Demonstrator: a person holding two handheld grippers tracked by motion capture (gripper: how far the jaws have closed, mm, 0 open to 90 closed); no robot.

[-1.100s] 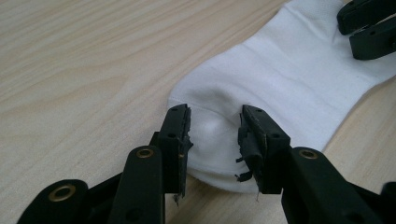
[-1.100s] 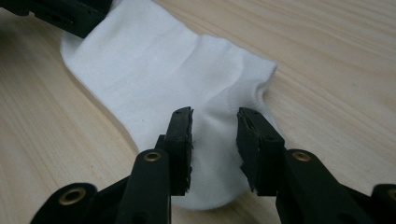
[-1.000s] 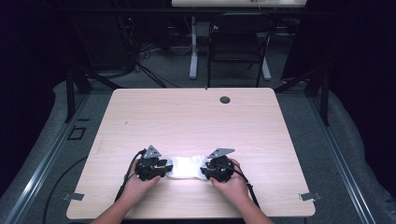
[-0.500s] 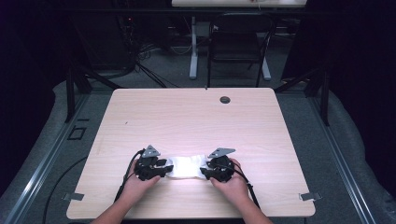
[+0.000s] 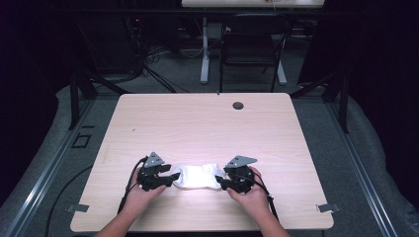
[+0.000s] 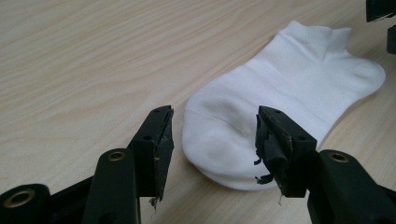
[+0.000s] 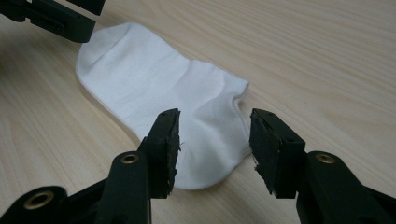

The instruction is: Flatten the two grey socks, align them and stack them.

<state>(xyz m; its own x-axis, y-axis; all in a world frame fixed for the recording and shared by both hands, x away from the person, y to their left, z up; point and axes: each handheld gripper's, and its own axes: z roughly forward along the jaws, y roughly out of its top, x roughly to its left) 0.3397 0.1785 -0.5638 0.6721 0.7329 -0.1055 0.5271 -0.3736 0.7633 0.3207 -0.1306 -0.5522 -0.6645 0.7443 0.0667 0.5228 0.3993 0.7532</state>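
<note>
The short white cotton sock [image 5: 198,176] lies flat on the pale wooden desk [image 5: 197,123]. The left hand-held gripper [image 6: 212,140] and right hand-held gripper [image 7: 212,140] have just been opening, jaws apart, nothing clamped. To leave it smooth, both should back straight off without snagging fabric.

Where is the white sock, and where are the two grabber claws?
white sock [image 5: 197,176], high view, on its middle.
left gripper [image 6: 212,135], left gripper view, midway between its open jaw tips.
right gripper [image 7: 215,140], right gripper view, midway between its open jaw tips.

A white ankle sock [image 6: 285,98] is being shown lying flat on the wooden table [image 6: 84,56], its toe end between the left gripper [image 6: 212,140] jaws, which have just been opening
</note>
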